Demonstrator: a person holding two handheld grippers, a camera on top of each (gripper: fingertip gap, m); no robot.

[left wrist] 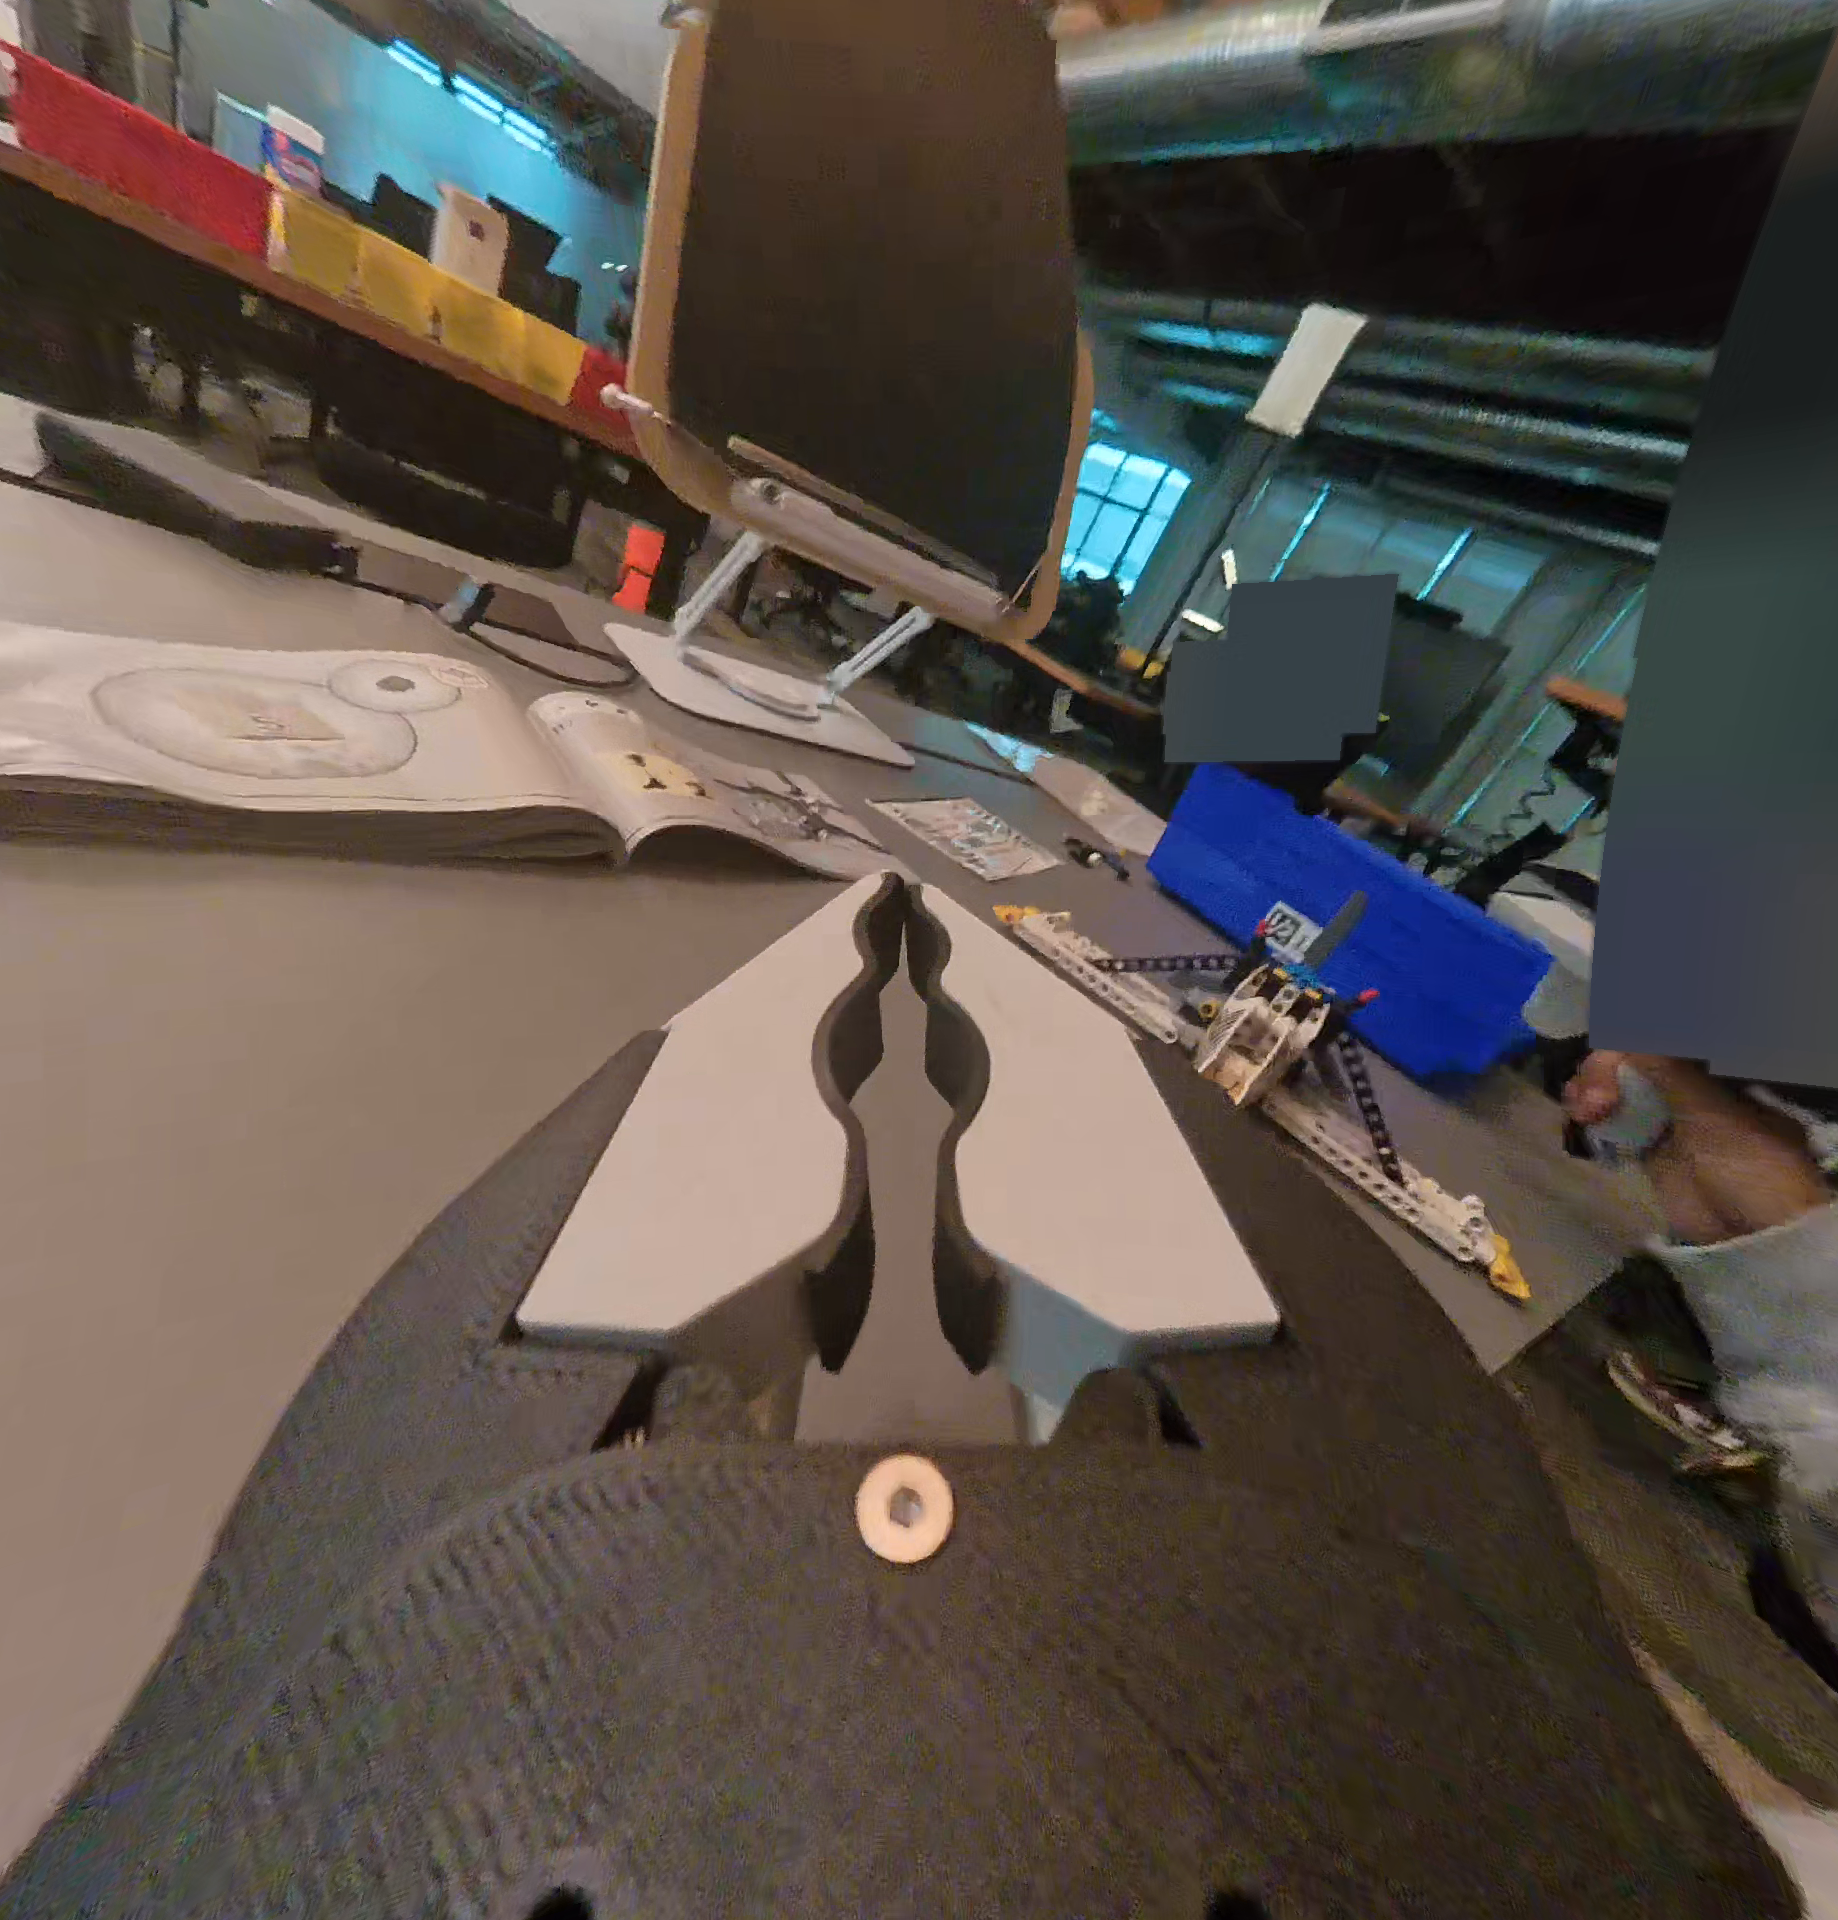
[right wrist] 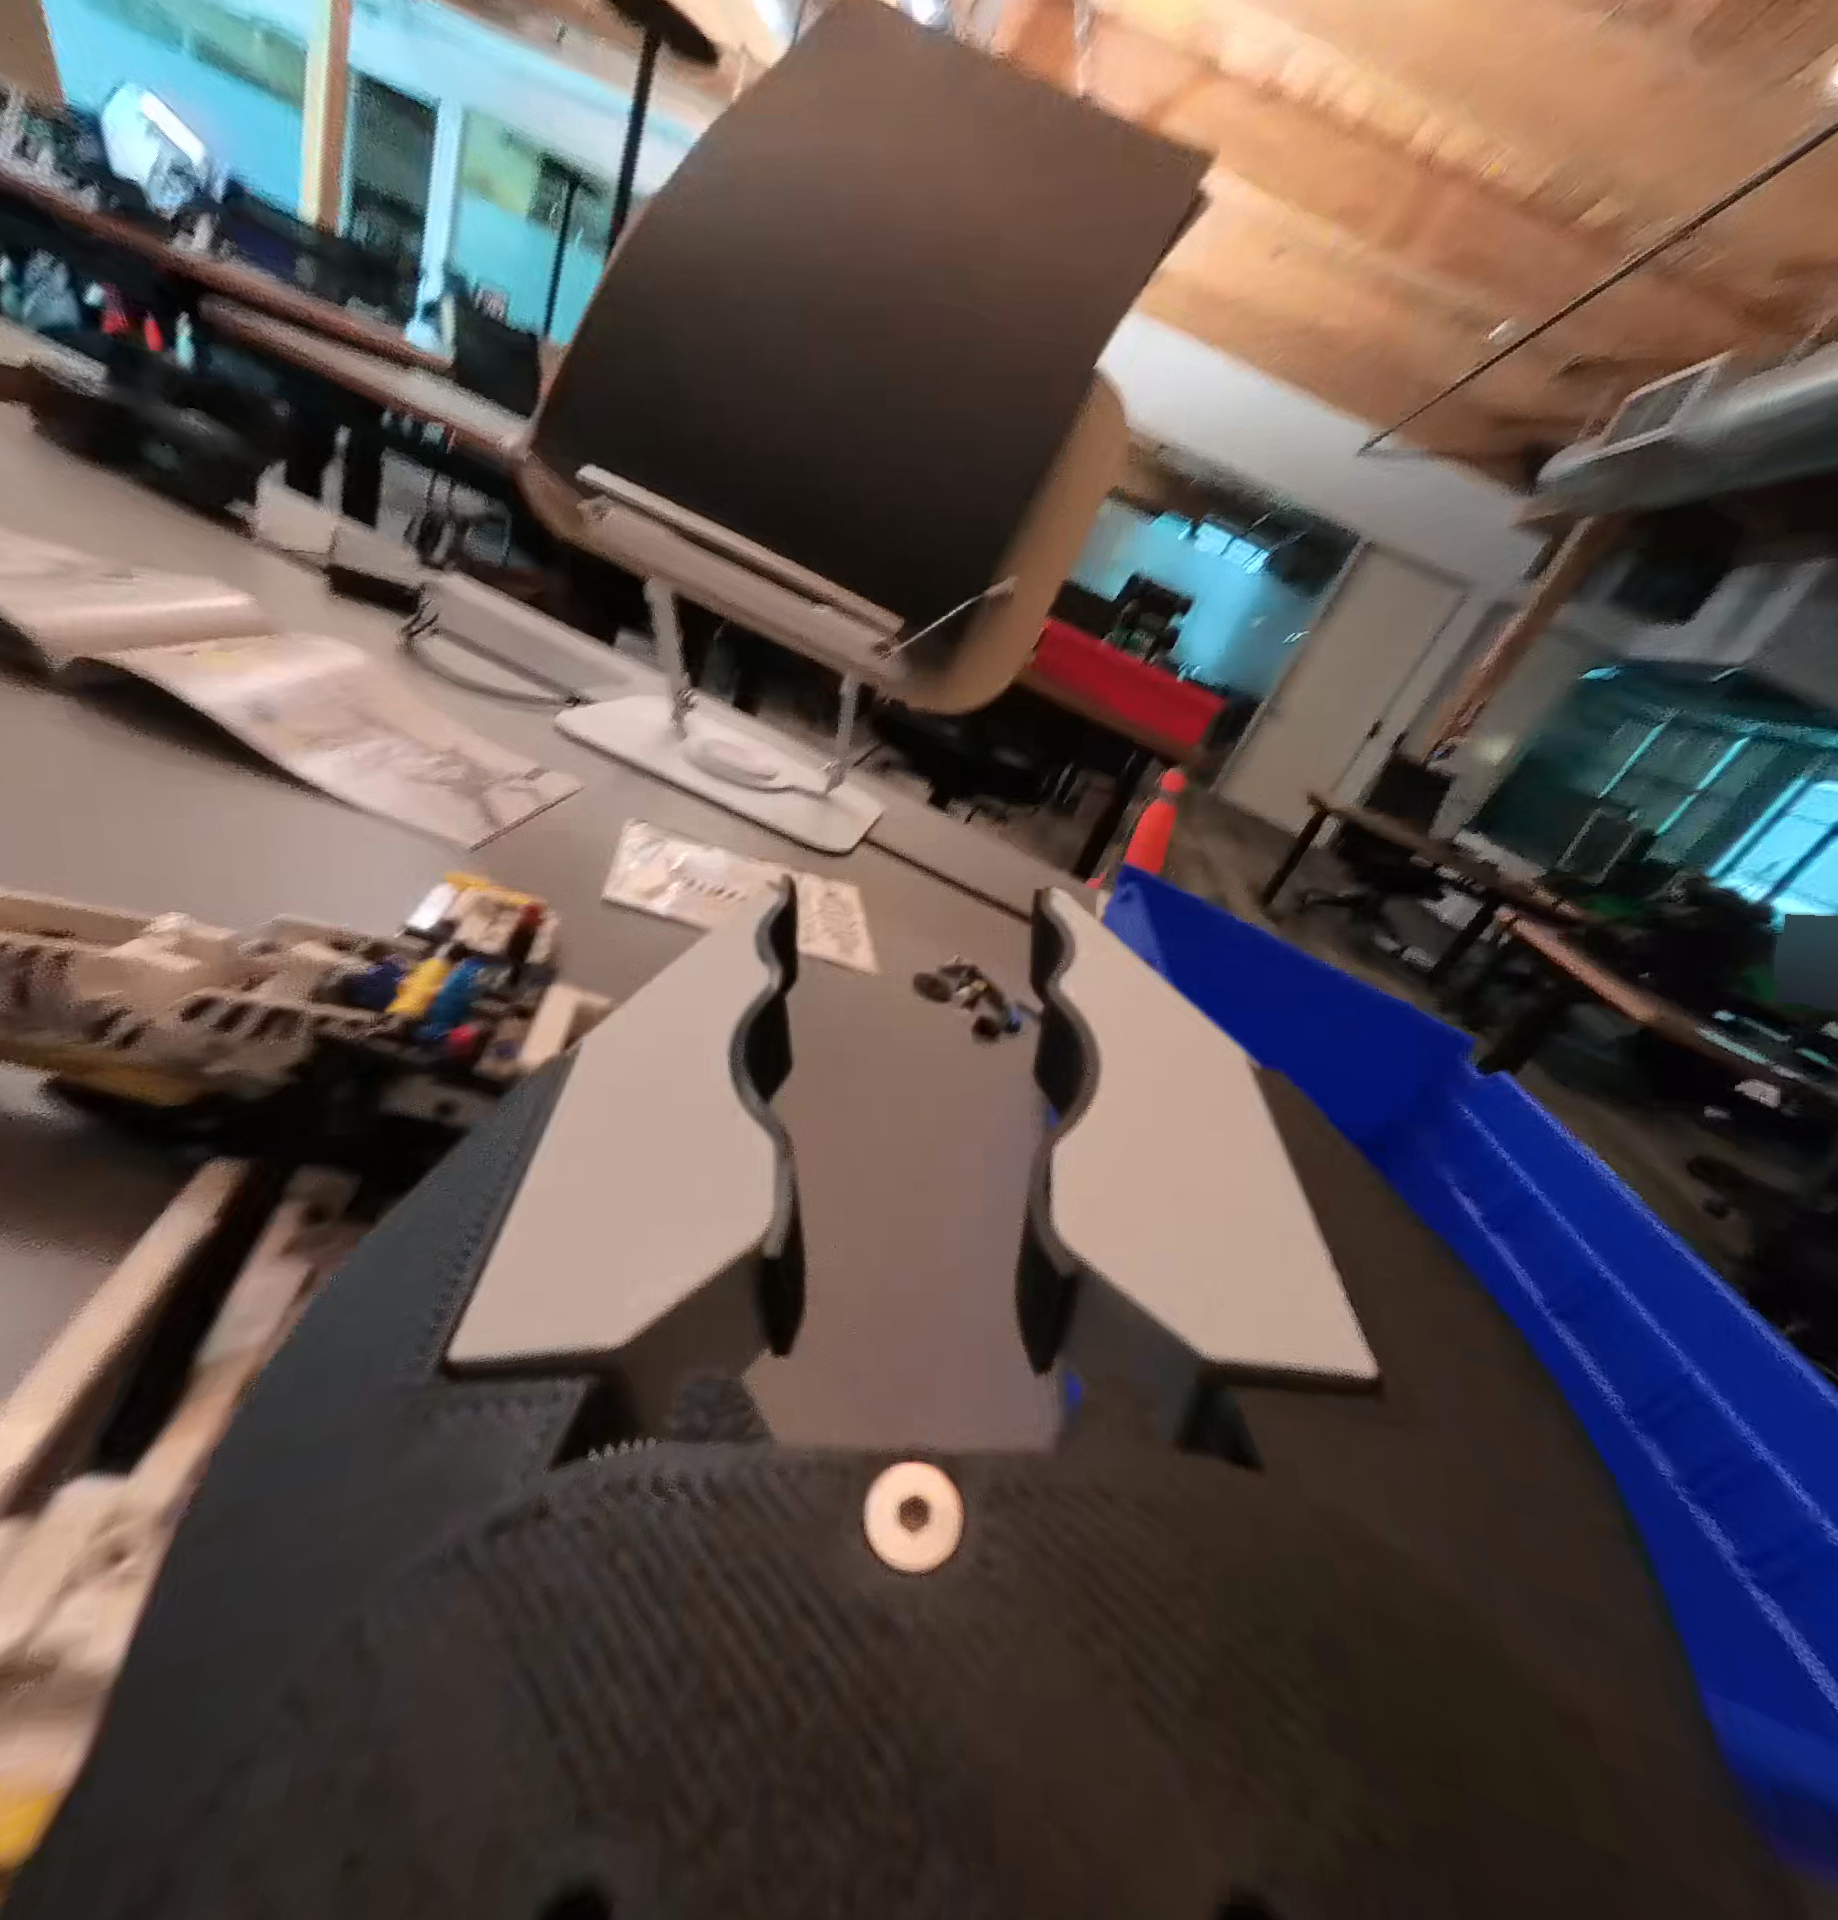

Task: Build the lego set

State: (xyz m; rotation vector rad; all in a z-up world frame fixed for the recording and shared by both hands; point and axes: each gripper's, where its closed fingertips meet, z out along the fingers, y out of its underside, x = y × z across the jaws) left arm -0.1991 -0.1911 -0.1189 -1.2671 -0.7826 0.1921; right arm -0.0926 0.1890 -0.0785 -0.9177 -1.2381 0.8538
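Observation:
A long white lego assembly point(left wrist: 1258, 1029) with black chains and yellow ends lies on the grey table to the right of my left gripper point(left wrist: 902, 896), which is shut and empty above the table. In the right wrist view the same assembly point(right wrist: 219, 1008) lies at the left, blurred, with red, blue and yellow pieces on it. My right gripper point(right wrist: 915, 914) is open and empty. A few small black lego pieces point(right wrist: 962, 987) lie on the table just ahead of it, between the fingertips. An open instruction book point(left wrist: 302, 748) lies at the far left and also shows in the right wrist view point(right wrist: 302, 717).
A blue bin point(right wrist: 1466, 1164) runs along the right, also in the left wrist view point(left wrist: 1351, 914). A dark tablet on a white stand point(left wrist: 853, 312) stands at the back, also in the right wrist view point(right wrist: 842, 343). A plastic parts bag point(right wrist: 728, 883) lies ahead. A person's hand point(left wrist: 1715, 1153) is at the right edge. The gap from one gripper's tips to the other's is roughly 40 centimetres.

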